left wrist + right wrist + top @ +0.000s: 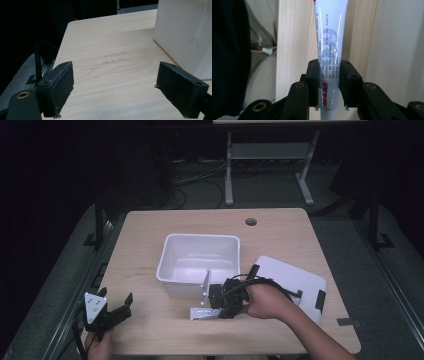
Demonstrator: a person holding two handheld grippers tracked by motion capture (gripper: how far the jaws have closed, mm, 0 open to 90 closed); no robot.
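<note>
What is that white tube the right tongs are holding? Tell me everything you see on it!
The tube is white and glossy, likely soft plastic, with small grey print, a big pale emblem and red characters near one end. The right tongs clamp it across its width, both black pads pressing its sides. In the high view it lies level just above the wooden table, in front of the white bin.

Black left gripper with grey three-cornered plate, brass-ringed holes, thick rectangular padded fingers, trailing cable.
</note>
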